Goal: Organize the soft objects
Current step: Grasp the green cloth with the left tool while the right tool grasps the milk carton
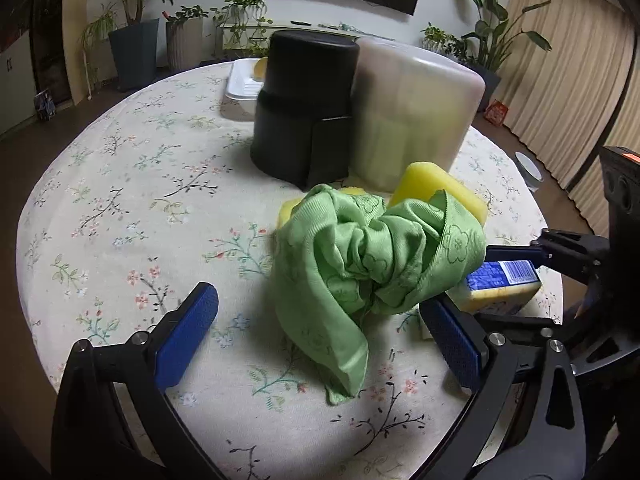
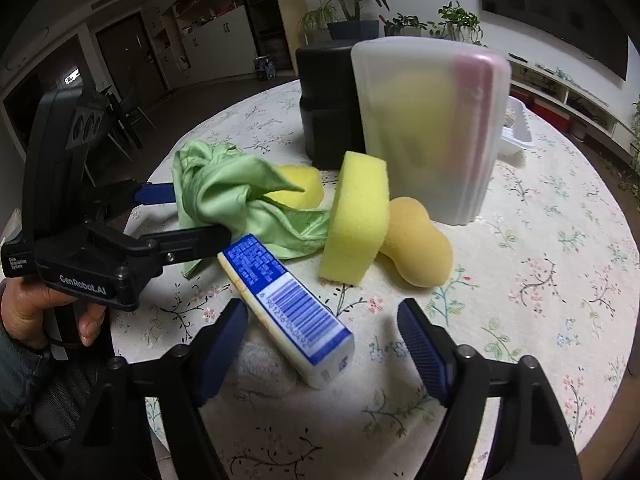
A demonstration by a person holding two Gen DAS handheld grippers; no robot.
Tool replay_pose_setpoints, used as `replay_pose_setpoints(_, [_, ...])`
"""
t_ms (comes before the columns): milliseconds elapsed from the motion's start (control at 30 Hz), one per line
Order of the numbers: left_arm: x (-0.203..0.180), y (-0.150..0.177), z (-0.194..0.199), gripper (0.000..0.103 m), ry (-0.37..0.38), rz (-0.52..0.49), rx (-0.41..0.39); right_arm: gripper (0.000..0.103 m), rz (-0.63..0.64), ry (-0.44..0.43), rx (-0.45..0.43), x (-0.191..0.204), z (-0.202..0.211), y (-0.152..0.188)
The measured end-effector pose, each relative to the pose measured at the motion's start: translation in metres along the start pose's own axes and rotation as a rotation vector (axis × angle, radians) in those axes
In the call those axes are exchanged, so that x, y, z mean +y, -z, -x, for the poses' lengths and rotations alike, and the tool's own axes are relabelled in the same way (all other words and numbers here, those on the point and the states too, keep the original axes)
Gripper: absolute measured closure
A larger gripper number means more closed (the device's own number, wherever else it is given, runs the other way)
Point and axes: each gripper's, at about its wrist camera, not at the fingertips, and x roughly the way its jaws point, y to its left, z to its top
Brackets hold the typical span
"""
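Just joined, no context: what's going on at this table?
A person holds a gripper in each hand over a floral tablecloth. The left gripper is open around a crumpled green cloth. The right gripper is open over a blue-labelled packaged sponge. Nothing is gripped yet.

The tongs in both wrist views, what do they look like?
Both tongs have black angular arms with silver bolts and blue textured pads. The left tongs' body carries white GenRobot.AI lettering; the hand holding it shows a dark sleeve.
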Motion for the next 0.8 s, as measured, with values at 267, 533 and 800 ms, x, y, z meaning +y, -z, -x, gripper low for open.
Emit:
replay_pose_setpoints(267, [-0.009,-0.002,0.008,0.006,0.044,-0.019,-0.066,0.047,0.026,-0.034,0.010,0.007,-0.004,0.000])
replay_pose_setpoints(533, [-0.016,0.000,0.000,0.053,0.039,-0.028,-0.047,0.066,0.024,-0.060,0.003,0.009,-0.004,0.001])
replay_pose_setpoints(800, [-0.010,0.004,0.006,0.069,0.065,0.015,-0.061,0.077,0.032,-0.078,-0.029,0.013,0.004,0.001])
